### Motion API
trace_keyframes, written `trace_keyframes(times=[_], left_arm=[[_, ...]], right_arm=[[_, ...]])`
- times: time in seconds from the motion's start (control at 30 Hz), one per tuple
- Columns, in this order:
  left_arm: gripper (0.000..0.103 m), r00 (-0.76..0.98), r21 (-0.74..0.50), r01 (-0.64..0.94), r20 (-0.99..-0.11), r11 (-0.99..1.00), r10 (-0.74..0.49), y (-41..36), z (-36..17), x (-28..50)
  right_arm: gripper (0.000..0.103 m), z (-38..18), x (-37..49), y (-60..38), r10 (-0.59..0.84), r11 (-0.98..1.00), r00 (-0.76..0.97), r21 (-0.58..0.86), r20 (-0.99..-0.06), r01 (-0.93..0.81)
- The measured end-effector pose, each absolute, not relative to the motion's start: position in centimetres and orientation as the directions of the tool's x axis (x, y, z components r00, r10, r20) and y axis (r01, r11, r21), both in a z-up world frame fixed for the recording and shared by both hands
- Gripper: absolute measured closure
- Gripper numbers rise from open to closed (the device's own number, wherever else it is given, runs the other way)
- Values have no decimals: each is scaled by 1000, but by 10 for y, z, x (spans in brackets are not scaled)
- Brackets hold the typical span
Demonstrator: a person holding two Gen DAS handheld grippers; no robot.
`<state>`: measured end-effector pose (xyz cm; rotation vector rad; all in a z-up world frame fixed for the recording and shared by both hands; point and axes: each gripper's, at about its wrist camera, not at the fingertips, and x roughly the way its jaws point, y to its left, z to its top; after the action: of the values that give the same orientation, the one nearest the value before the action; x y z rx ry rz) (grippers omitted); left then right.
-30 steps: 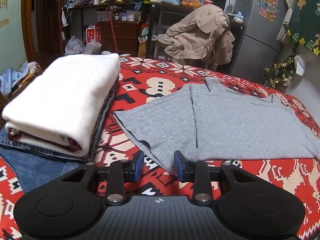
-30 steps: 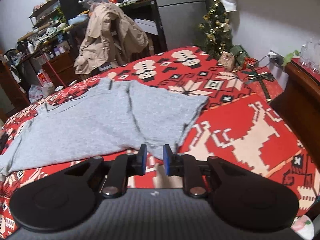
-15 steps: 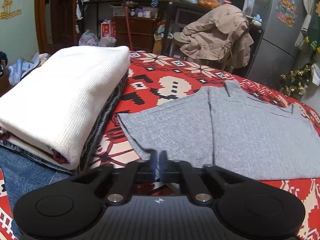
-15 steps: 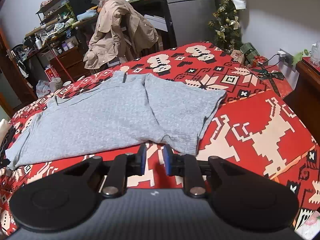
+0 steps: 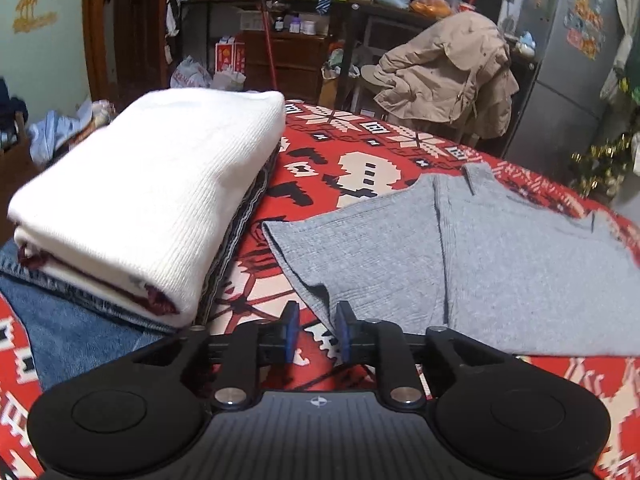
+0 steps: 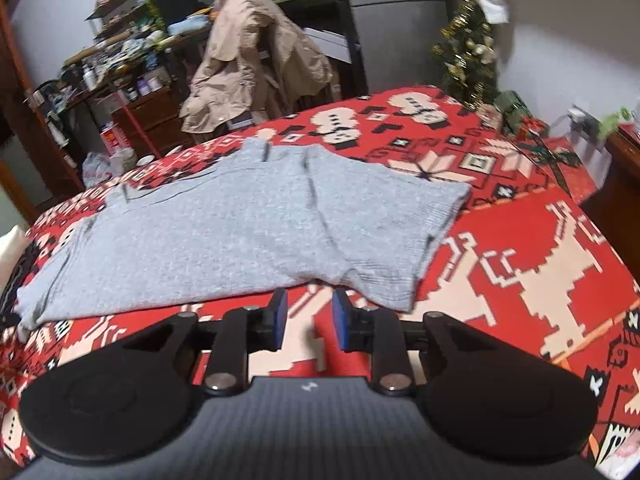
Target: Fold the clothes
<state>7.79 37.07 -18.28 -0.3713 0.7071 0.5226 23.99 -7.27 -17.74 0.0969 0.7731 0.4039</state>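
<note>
Your folded stack [image 5: 152, 184] sits done, the grey top [image 6: 240, 232] lies unfolded, and your left gripper [image 5: 316, 330] and right gripper [image 6: 307, 318] are both opening, empty, at its near hem.

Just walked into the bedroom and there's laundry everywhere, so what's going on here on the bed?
A person is folding clothes with a handheld gripper in each hand. A grey T-shirt lies spread flat on the red patterned blanket. The left gripper and the right gripper sit at its near edge, jaws opening, with no cloth between them. Beside the shirt, a folded white sweater tops a stack of clothes that are already folded.
</note>
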Motion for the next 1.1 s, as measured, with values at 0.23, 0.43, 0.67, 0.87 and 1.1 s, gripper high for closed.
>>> trace_keyframes(times=[0.23, 0.43, 0.67, 0.87, 1.1], left_arm=[[68, 667, -249, -597, -682, 763, 300, 379, -177, 80], [66, 593, -195, -671, -719, 715, 361, 383, -182, 103], [71, 520, -39, -670, -737, 741, 431, 366, -184, 119], [98, 506, 23, -652, -731, 758, 458, 349, -184, 134], [99, 503, 2, -685, -722, 729, 475, 353, -181, 130]], right_arm=[[72, -177, 234, -58, 422, 901, 619, 228, -662, -370], [72, -176, 231, -56, 432, 895, 615, 227, -660, -384], [70, -179, 235, -59, 436, 894, 607, 244, -664, -376], [70, -184, 238, -60, 442, 892, 603, 258, -664, -370], [69, -185, 242, -70, 438, 897, 611, 276, -659, -346]])
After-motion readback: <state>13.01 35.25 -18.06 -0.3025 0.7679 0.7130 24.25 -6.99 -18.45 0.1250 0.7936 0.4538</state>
